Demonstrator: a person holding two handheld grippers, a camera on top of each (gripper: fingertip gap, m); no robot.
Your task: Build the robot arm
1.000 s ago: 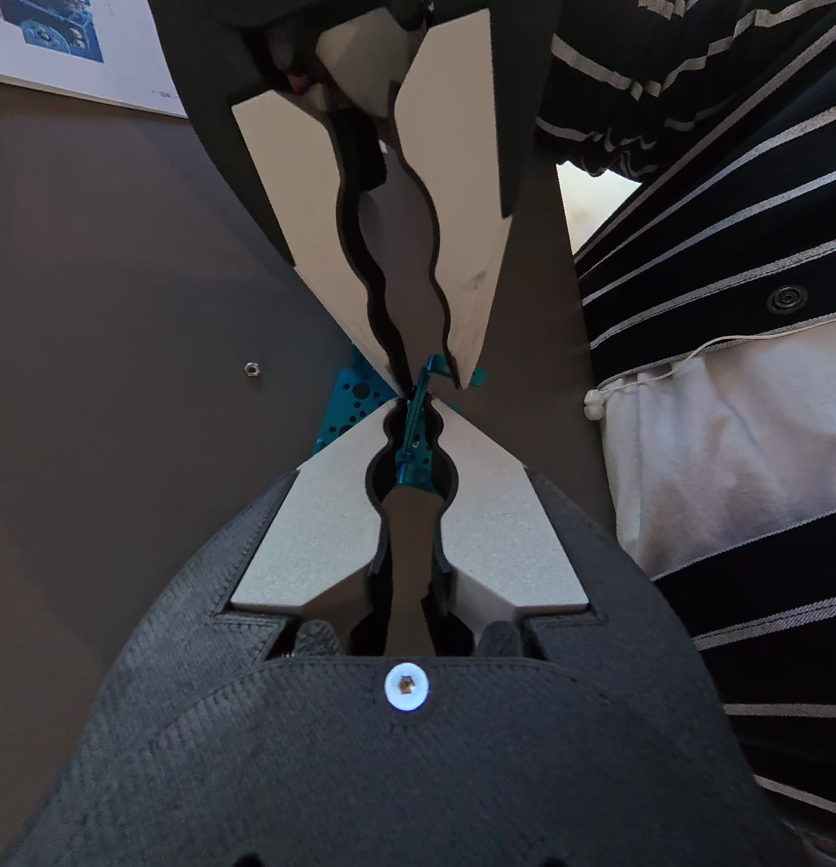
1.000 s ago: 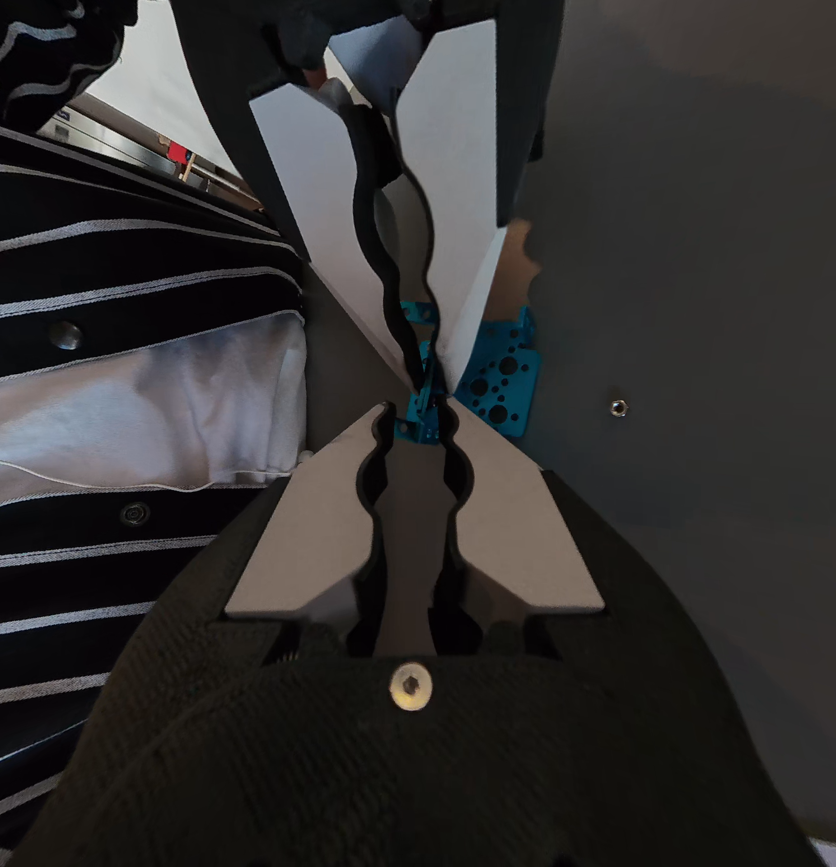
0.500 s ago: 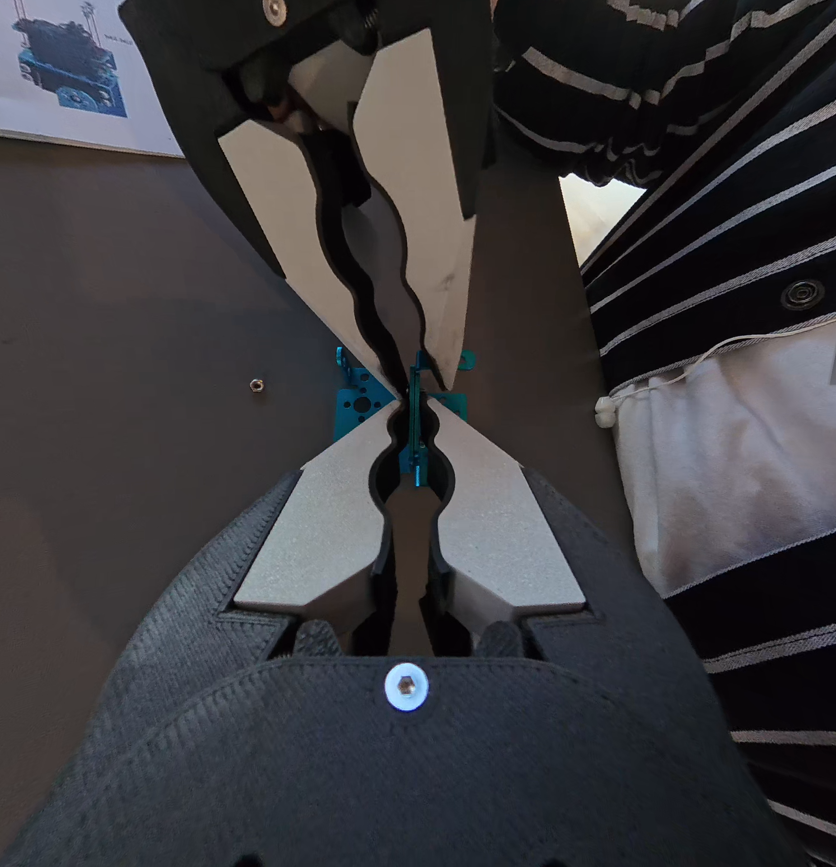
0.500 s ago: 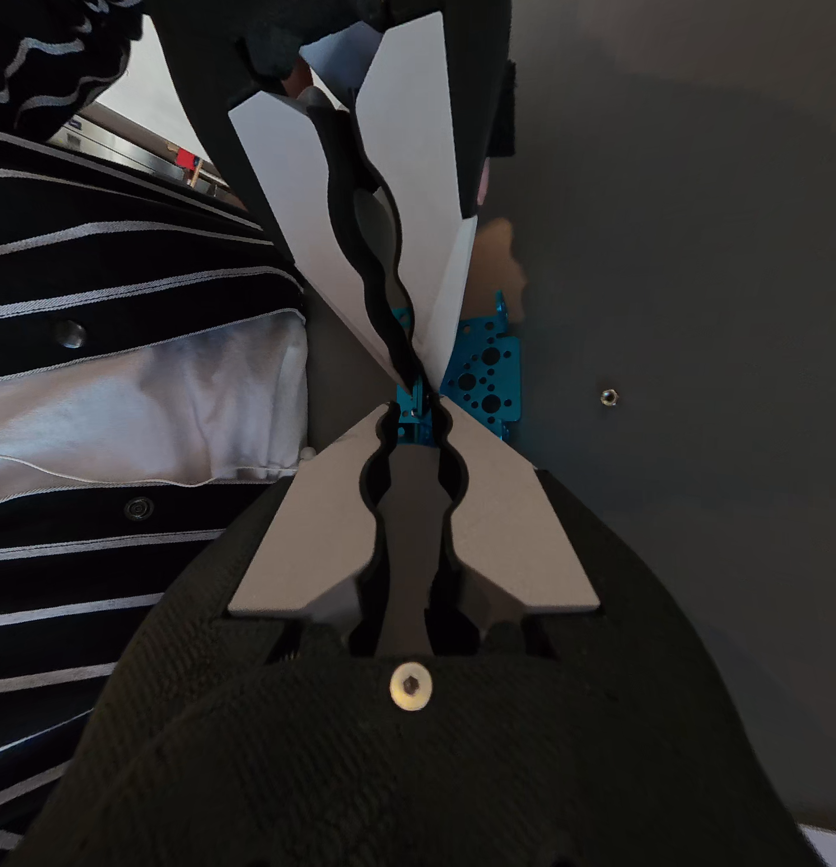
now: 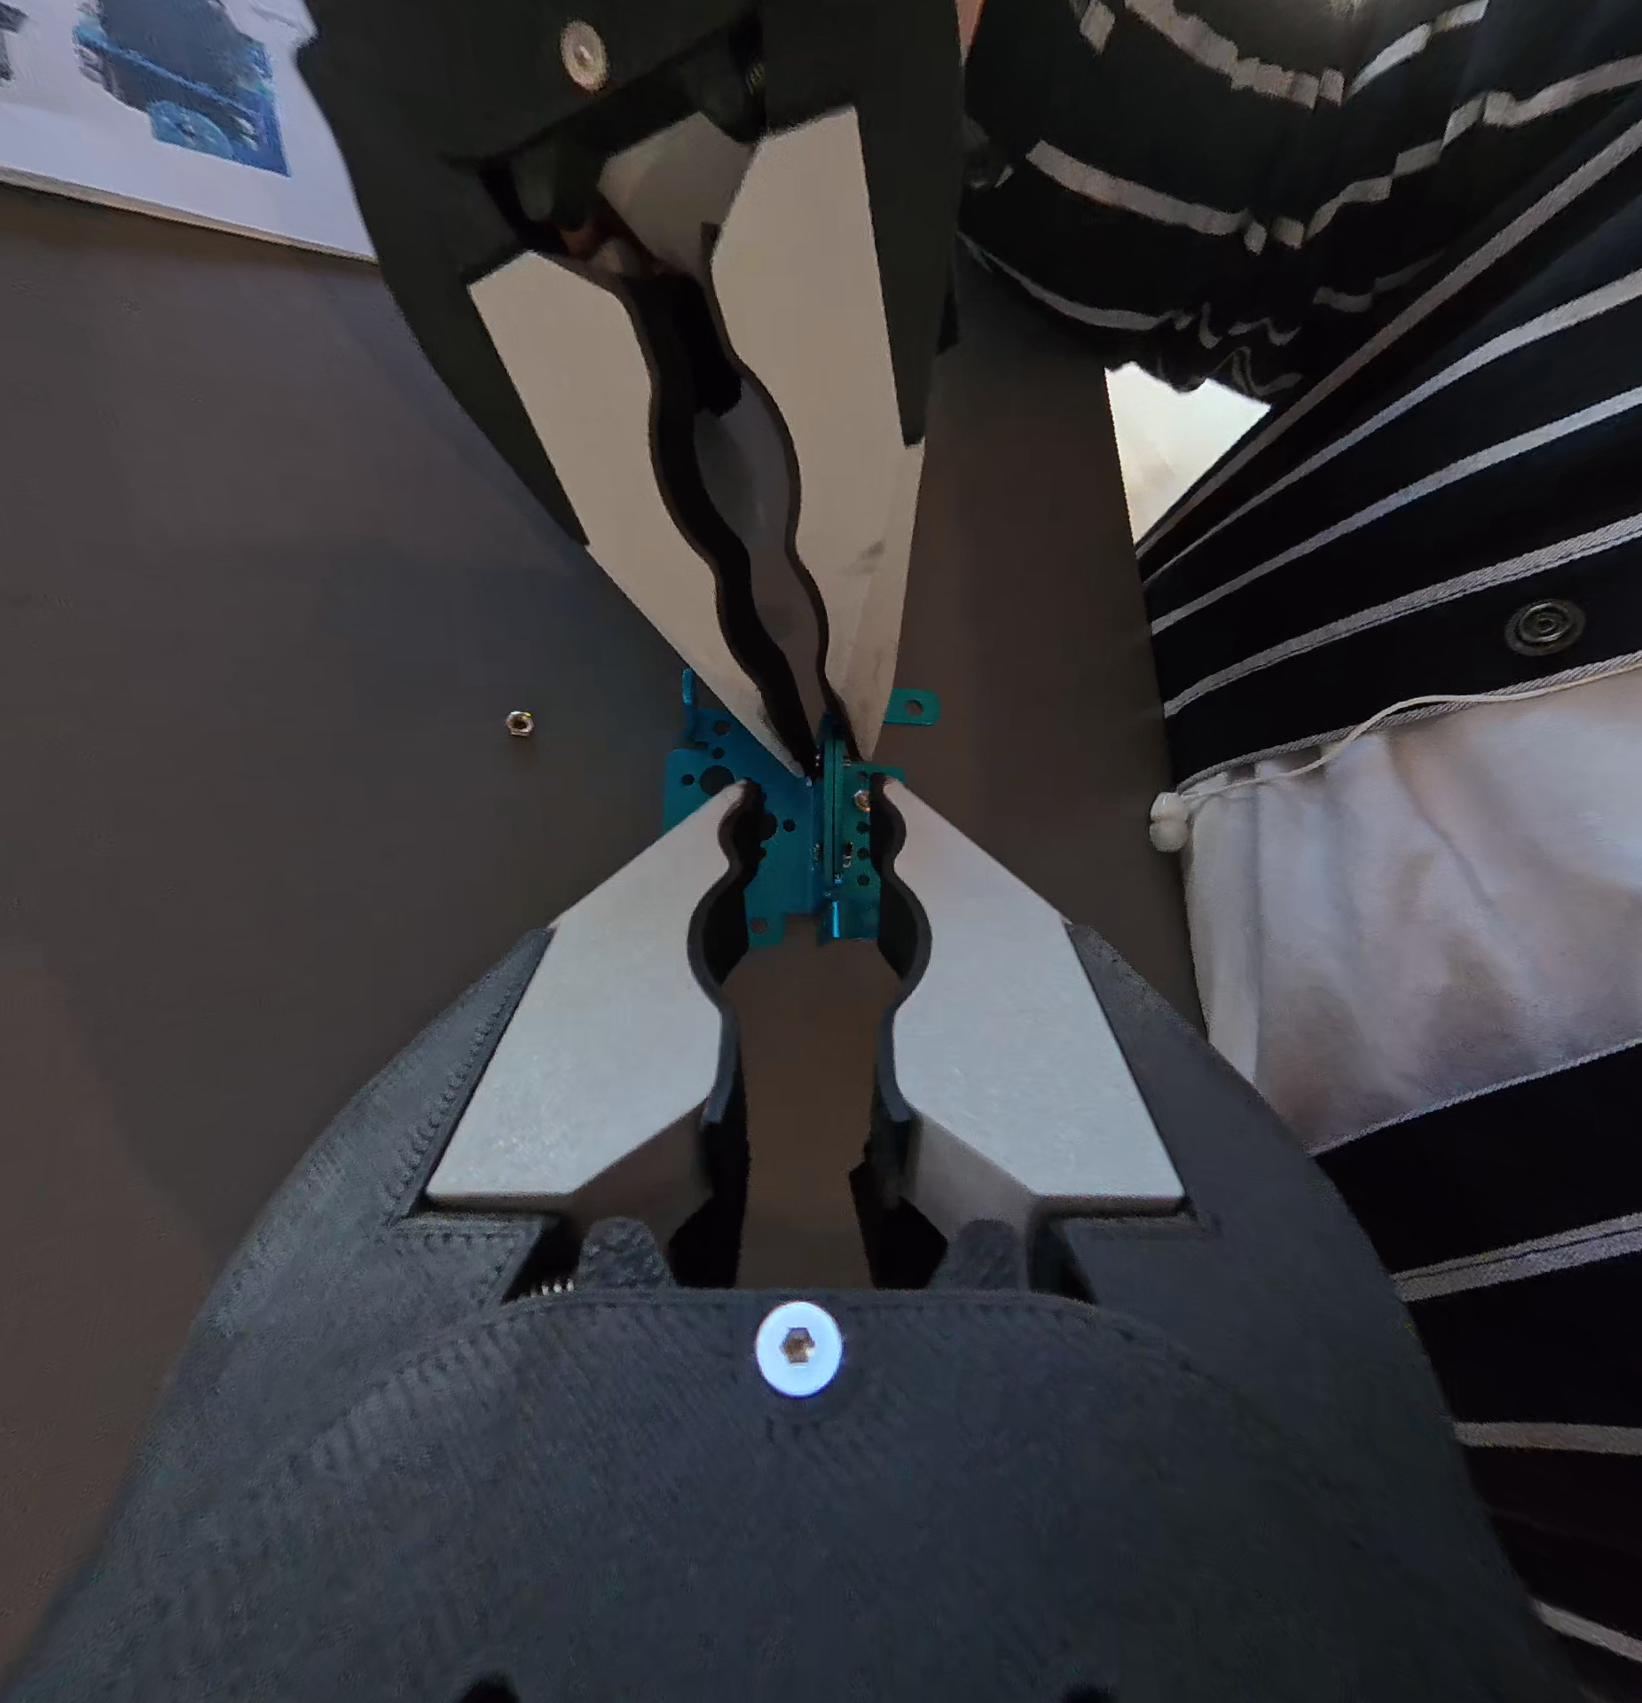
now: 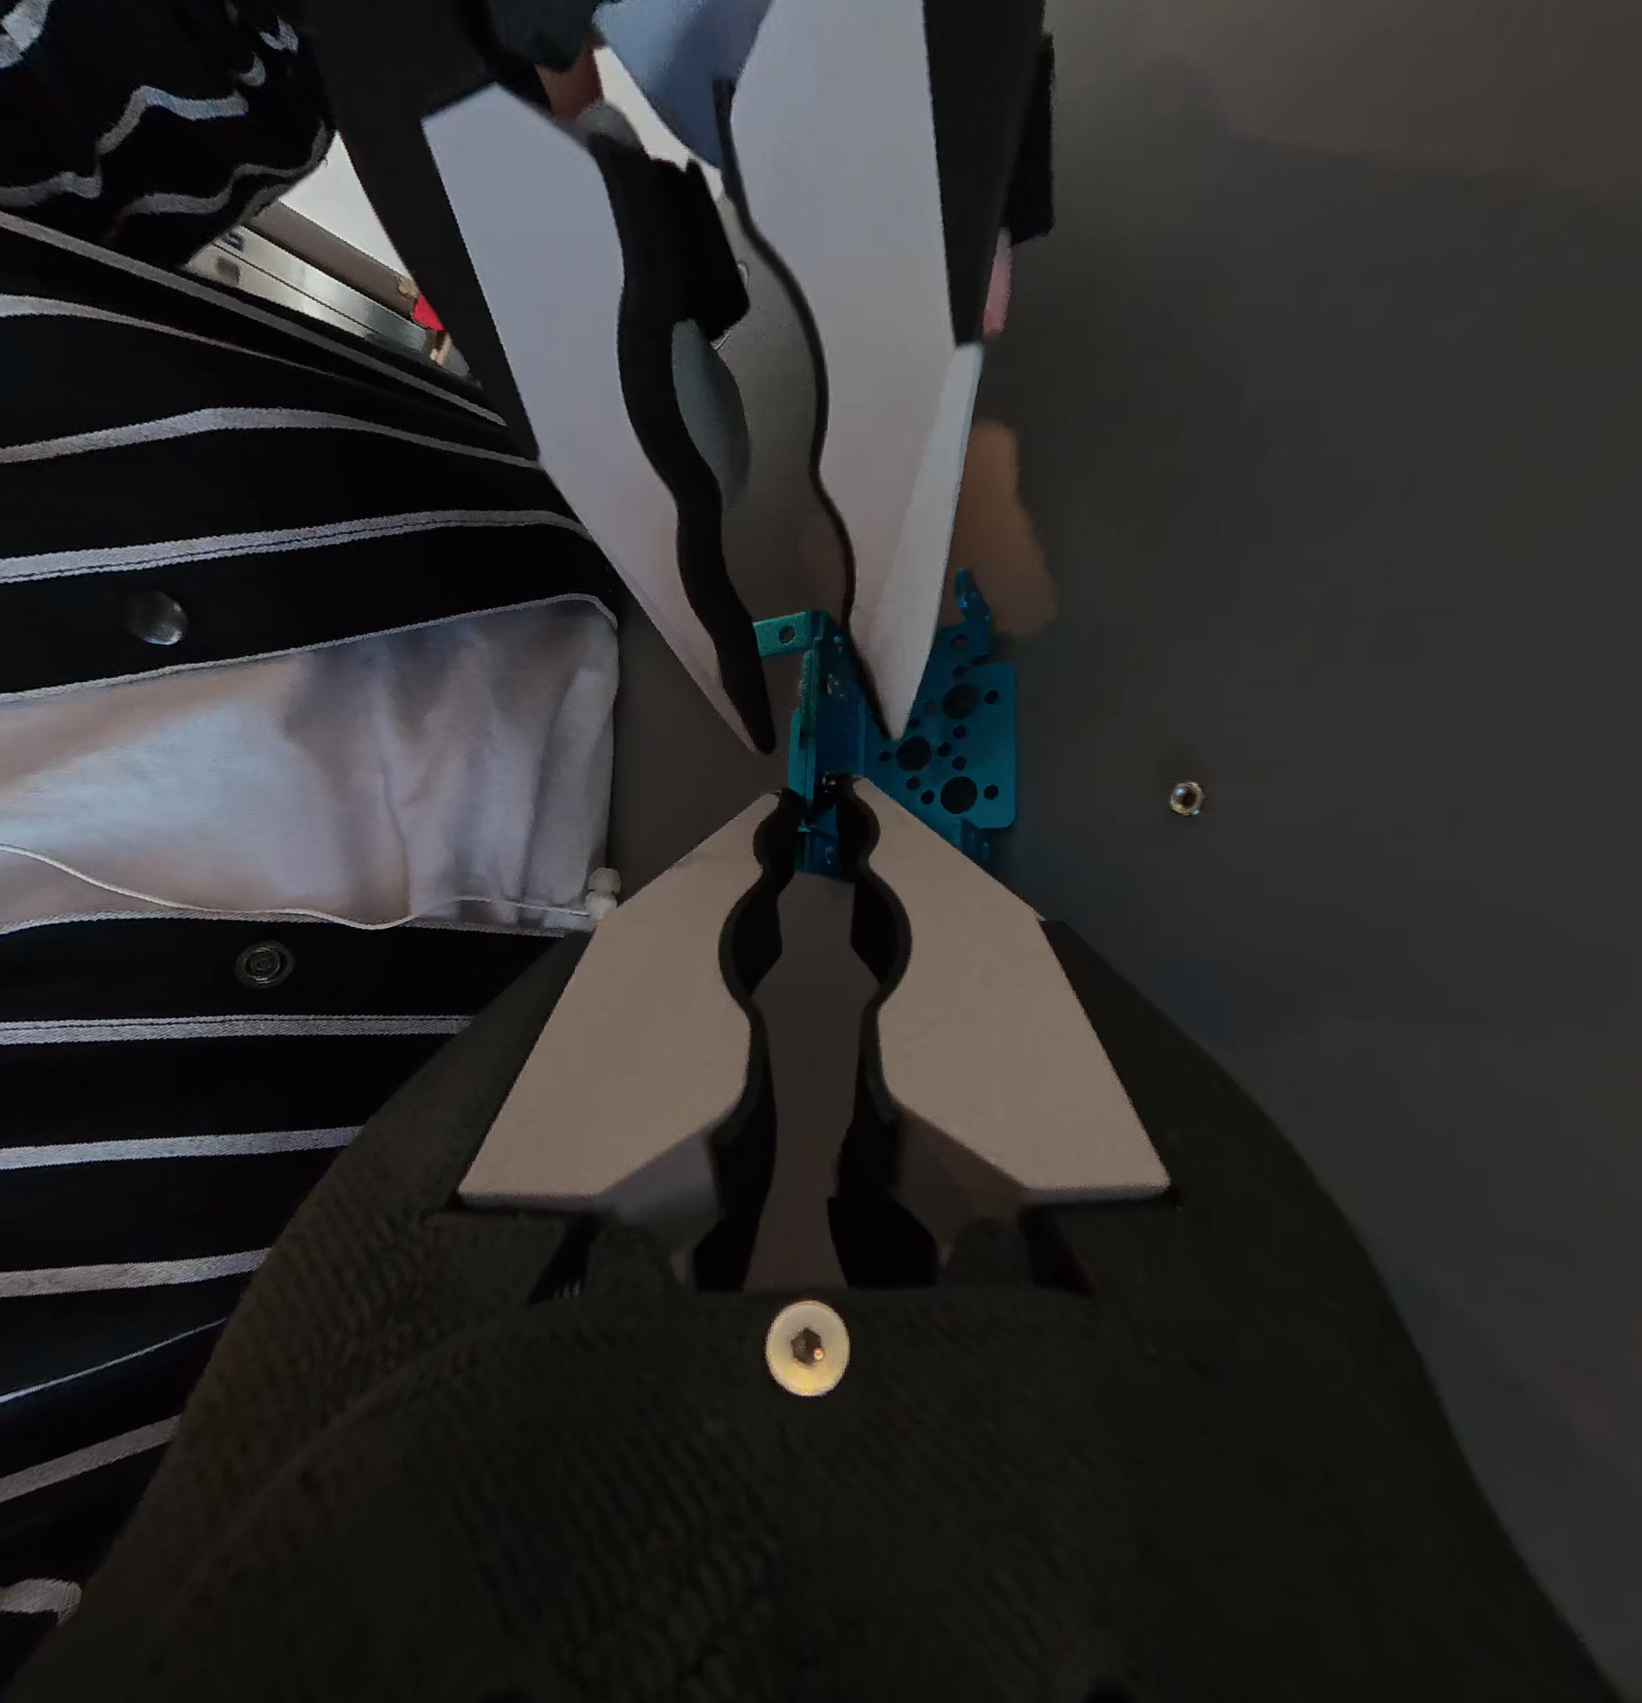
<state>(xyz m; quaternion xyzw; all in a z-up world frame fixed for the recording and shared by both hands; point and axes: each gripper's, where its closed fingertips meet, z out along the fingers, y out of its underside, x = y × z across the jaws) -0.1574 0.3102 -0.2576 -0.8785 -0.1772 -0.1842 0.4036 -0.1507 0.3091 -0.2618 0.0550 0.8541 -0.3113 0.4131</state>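
Observation:
A blue metal bracket with round holes and an upright plate is held just above the dark table, between two grippers that face each other. My left gripper is open, its fingers standing on either side of the bracket, the left finger clearly apart from it. My right gripper is shut on the bracket's upright plate. In the left wrist view the right gripper comes in from above. In the right wrist view the left gripper shows with its tips spread.
A small metal nut lies loose on the table; it also shows in the right wrist view. A white printed sheet lies at the far left. A person in a striped garment stands close at the table's edge. My two grippers' fingertips are within a few centimetres of each other.
My left gripper has opened off the blue bracket, showing more of it between its fingers. My right gripper has stayed shut on it, and the bracket has turned a little.

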